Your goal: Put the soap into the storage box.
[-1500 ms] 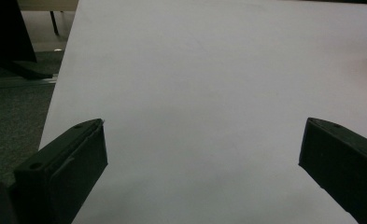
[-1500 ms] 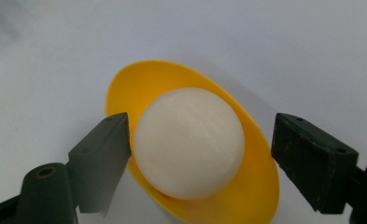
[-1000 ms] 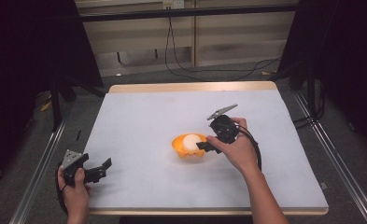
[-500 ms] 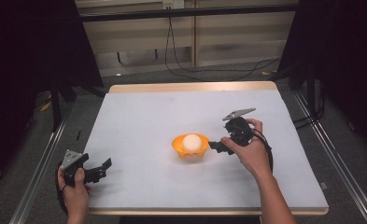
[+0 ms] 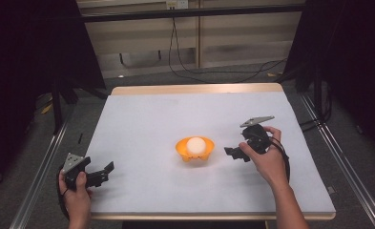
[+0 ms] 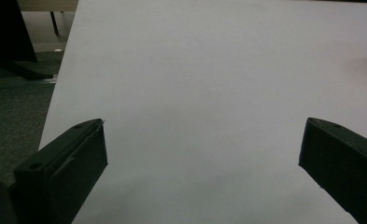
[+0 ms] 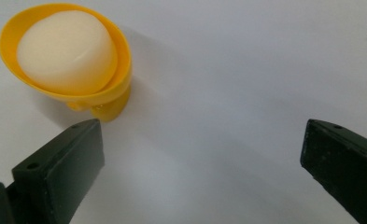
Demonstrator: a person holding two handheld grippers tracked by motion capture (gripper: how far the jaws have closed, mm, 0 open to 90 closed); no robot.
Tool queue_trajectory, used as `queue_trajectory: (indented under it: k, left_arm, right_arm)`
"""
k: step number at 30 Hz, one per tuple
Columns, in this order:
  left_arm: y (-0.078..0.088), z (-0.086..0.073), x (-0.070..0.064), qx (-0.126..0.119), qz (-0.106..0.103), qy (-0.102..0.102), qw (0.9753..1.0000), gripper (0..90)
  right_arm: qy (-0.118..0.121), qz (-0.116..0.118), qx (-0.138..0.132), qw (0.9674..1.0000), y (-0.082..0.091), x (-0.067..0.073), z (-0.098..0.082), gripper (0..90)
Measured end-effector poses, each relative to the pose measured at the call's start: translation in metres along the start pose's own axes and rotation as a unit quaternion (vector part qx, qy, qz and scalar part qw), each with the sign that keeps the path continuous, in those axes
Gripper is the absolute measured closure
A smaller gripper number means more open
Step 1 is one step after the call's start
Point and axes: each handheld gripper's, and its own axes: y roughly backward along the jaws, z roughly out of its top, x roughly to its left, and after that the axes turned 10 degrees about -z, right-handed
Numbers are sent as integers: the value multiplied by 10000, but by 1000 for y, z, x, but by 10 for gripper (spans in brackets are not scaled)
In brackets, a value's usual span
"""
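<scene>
You are facing a rectangular table with a pale, white-grey top and a light wooden edge showing along its far side. Near the middle of the top, slightly toward your right, sits a small orange bowl on short feet. Inside the bowl rests a white rounded object, smooth and dome-like, filling most of the hollow. In your right gripper view the bowl stands at the upper left, casting a soft shadow on the table surface. The floor around the table is dark grey.
</scene>
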Motion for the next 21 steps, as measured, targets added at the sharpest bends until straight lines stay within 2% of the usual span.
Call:
queue_trajectory:
  k: [21]
  left_arm:
    - [0, 0, 0, -6, 3, -9, 10000, 9]
  right_arm:
    - [-224, -360, 41, 9991, 13, -30, -36, 0]
